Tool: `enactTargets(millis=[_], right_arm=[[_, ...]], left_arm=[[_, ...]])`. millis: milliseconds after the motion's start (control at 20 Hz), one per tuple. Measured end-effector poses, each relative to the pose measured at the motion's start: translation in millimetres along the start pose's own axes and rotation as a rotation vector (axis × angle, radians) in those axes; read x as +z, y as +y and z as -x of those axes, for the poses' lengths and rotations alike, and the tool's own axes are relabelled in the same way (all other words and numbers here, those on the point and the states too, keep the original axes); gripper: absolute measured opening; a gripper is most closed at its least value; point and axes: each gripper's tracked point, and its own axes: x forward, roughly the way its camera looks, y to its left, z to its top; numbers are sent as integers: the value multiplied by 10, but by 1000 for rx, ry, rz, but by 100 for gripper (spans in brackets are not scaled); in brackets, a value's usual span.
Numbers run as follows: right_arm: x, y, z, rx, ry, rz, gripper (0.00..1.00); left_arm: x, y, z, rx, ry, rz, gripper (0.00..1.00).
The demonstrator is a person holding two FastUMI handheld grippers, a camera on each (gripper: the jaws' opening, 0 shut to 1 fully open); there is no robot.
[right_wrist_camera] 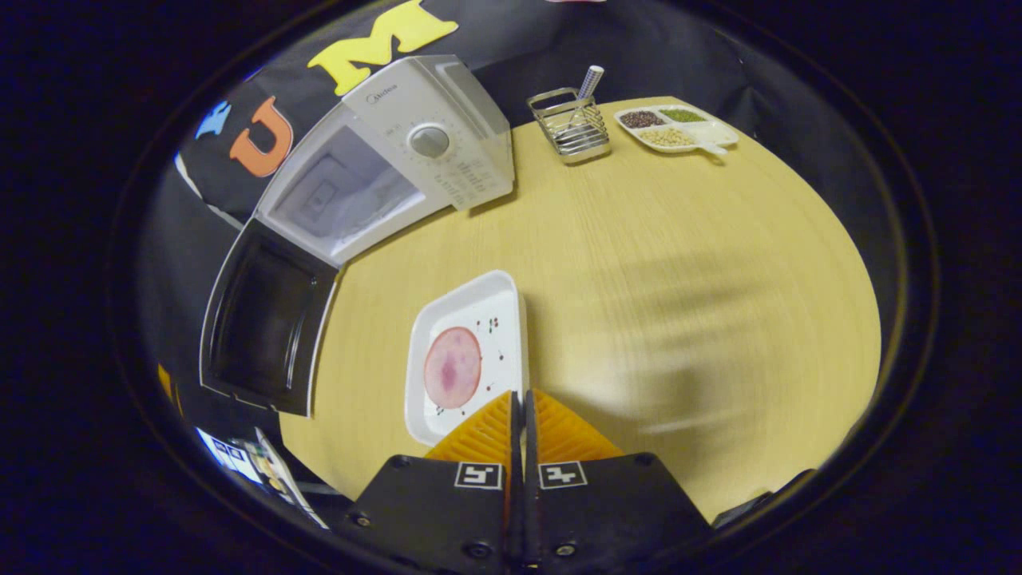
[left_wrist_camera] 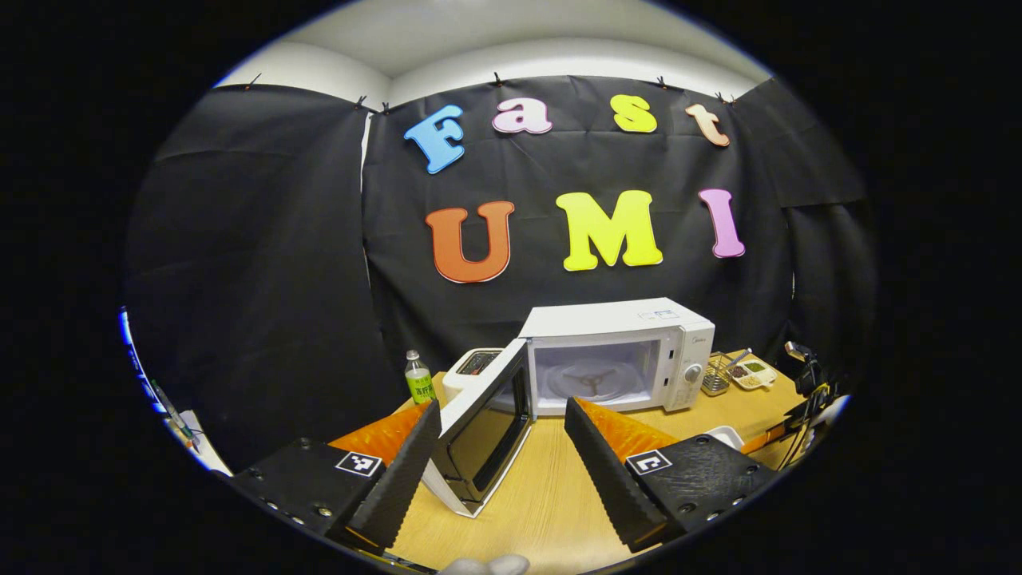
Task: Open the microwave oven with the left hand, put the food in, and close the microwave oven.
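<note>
1. The white box-shaped microwave oven (left_wrist_camera: 619, 355) stands at the back of the light wooden table (left_wrist_camera: 551, 495), and its dark-windowed door (left_wrist_camera: 483, 427) hangs swung wide open toward the camera in the left gripper view.
2. Inside the lit cavity, the round glass turntable (left_wrist_camera: 595, 382) sits bare.
3. The left gripper (left_wrist_camera: 501, 447) hovers in front of the oven with its two fingers spread wide apart; the free edge of the open door shows between them, touching neither that can be seen.
4. Over to the right gripper view: the right gripper (right_wrist_camera: 523, 415) has its fingers pressed together at the near rim of a white square plastic tray (right_wrist_camera: 467, 355).
5. The rim appears pinched between the fingertips, though the exact contact is hard to make out from this angle.
6. On that tray lies a round pink slice of meat (right_wrist_camera: 452, 367), with a few small dark specks scattered beside it.
7. The tray is out on the table in front of the oven's open mouth, just to the side of the swung door (right_wrist_camera: 267, 319), not inside the cavity.
8. Behind the oven's right side, a wire metal holder (right_wrist_camera: 571, 128) stands near a white divided dish of beans and grains (right_wrist_camera: 675, 128).
9. To the left of the oven in the left gripper view, a white toaster (left_wrist_camera: 473, 369) and a clear bottle with a green label (left_wrist_camera: 418, 379) stand side by side.
</note>
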Motion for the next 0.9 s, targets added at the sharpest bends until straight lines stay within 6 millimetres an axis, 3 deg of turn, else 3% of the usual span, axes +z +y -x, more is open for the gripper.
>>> enactTargets(millis=[200,350,650,900], right_arm=[[52,412,-117,70,-77,-60,0],[189,733,-190,132,-138,-150,4],[646,1430,-424,248,-253,-255,4],[1041,1879,-673,258,-399,-361,4]], left_arm=[[42,41,-5,-51,-1,-13,95],[89,16,9,-74,0,-13,95],[188,-159,-55,-103,-6,-59,95],[91,-259,-118,-114,18,-74,95]])
